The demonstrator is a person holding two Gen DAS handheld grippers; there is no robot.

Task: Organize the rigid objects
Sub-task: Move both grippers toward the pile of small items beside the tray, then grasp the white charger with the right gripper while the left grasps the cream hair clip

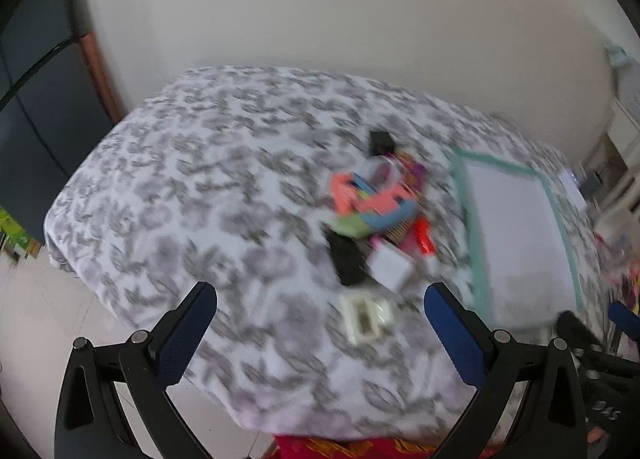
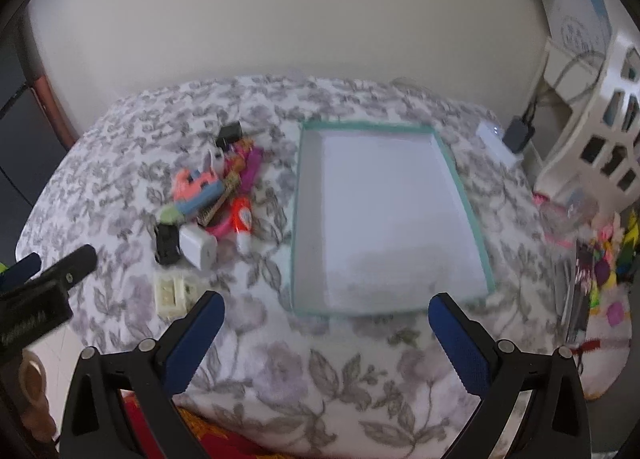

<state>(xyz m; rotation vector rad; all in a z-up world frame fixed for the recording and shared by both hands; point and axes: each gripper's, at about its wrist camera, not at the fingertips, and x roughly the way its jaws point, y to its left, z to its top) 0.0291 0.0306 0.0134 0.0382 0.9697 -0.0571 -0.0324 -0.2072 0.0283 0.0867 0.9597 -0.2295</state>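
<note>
A pile of small rigid objects (image 1: 376, 203) lies on a table with a grey leaf-print cloth (image 1: 200, 187); it also shows in the right wrist view (image 2: 212, 199). It holds a cream wall socket (image 1: 366, 318) (image 2: 173, 295), a white charger cube (image 1: 390, 268) (image 2: 198, 248), a black block (image 1: 347, 261) (image 2: 166, 245), an orange-capped glue bottle (image 2: 242, 224) and pink and blue plastic pieces. An empty white tray with a teal rim (image 2: 297, 219) (image 1: 464, 195) lies to the right of the pile. My left gripper (image 1: 320, 311) is open, near the socket. My right gripper (image 2: 326, 319) is open, in front of the tray.
A white wall stands behind the table. A white lattice basket (image 2: 604, 131) and a white box with a black adapter (image 2: 518, 135) stand at the right. Colourful clutter (image 2: 600, 267) lies at the right edge. The left gripper shows in the right wrist view (image 2: 44, 291).
</note>
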